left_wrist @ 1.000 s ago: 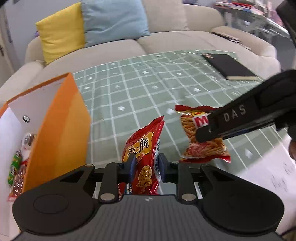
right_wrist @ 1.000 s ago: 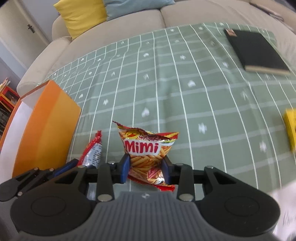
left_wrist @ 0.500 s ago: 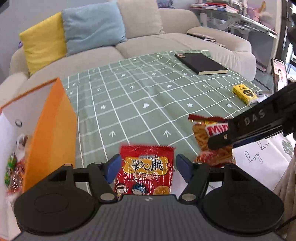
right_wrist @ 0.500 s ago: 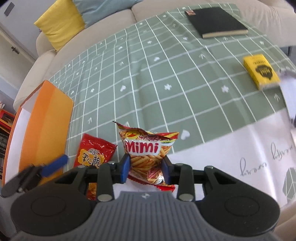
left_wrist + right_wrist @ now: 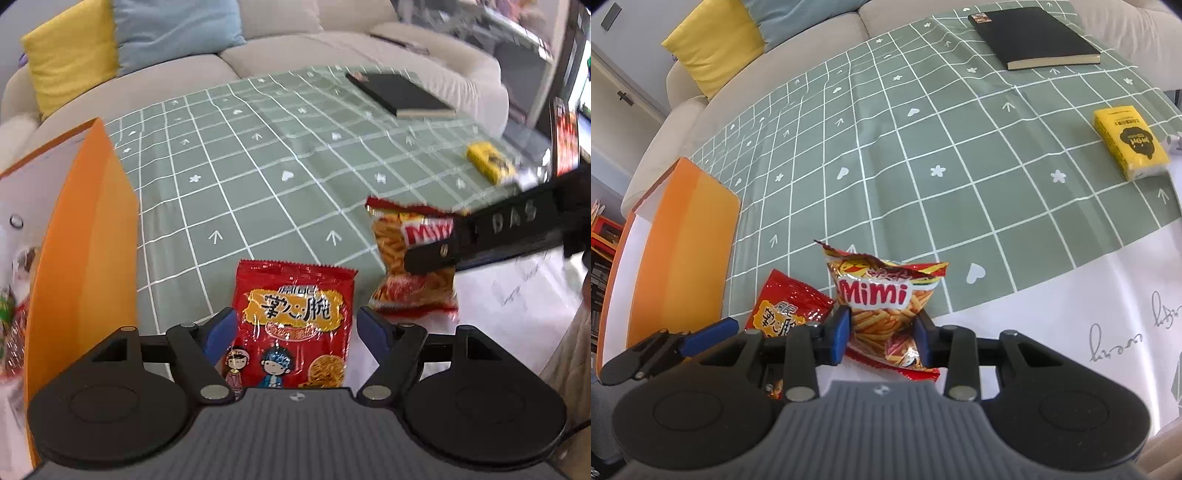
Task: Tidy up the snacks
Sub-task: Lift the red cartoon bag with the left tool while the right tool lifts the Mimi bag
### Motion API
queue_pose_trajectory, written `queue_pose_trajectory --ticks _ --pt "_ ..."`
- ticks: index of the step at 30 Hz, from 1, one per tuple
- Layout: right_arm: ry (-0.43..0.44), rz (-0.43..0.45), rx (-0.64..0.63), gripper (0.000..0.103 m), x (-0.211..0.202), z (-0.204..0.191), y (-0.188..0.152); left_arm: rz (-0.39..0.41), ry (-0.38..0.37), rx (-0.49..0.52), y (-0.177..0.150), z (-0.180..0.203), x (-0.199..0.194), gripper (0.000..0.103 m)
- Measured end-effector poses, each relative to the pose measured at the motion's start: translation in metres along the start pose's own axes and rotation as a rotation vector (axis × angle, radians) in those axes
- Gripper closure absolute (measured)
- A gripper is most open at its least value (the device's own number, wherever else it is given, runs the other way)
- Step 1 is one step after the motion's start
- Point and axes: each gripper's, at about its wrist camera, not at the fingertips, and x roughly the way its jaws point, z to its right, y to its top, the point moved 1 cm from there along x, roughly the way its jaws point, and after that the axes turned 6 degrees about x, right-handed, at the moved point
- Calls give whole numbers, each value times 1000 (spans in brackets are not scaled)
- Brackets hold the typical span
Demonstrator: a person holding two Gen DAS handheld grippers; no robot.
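I am holding my left tongs (image 5: 295,328) spread as wide as they go, having just been opening them, and the red pack (image 5: 293,325) is lying flat on the counter (image 5: 258,177) between the two blue pads (image 5: 221,330), which are standing clear of its edges on either side and pressing on nothing. From the right wrist view, the same red pack (image 5: 786,310) is showing just left of my right tongs (image 5: 882,334), partly hidden behind their frame, with one blue pad of the left tongs (image 5: 709,334) reaching in beside it. My right tongs are gripping the Mimi bag (image 5: 886,306) at about a third of their spread, the pads squeezing its sides so the foil is crumpling inward, its torn-looking top edge pointing away from me. In the left wrist view, the Mimi bag (image 5: 410,258) is hanging in the right tongs (image 5: 436,251) above the counter's near edge, to the right of the red pack and slightly blurred. The orange box (image 5: 85,236) is standing open at the left side of the counter, near the red pack but apart from it, with a few wrapped snacks (image 5: 11,325) showing inside against its white lining. Farther off on the green checked cloth, a black book (image 5: 1034,37) and a yellow pack (image 5: 1130,144) are lying well apart from both tongs.
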Motion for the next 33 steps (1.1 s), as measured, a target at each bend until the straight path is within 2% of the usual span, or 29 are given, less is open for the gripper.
queue_pose_trajectory --ticks 4,9,19,22,23,24,28,33 --pt "7 -3 8 67 0 3 1 -56 -45 10 2 -2 8 12" --pt "8 -10 1 63 4 -1 3 -68 -29 -4 4 -5 14 7" --pt "1 9 -37 63 15 -11 7 -107 31 5 2 -5 26 7" --pt "11 8 -46 63 19 -13 9 -110 53 6 1 -4 26 22" --pt "17 12 -51 67 19 -15 9 -103 52 -7 1 -6 25 31" --pt "18 16 -62 69 19 -17 9 -99 52 -21 1 -7 24 37" --pt "0 37 -117 72 17 -26 5 -82 42 -91 0 -15 21 38" --pt "3 46 -97 72 11 -20 5 -44 43 -140 -3 -17 13 41"
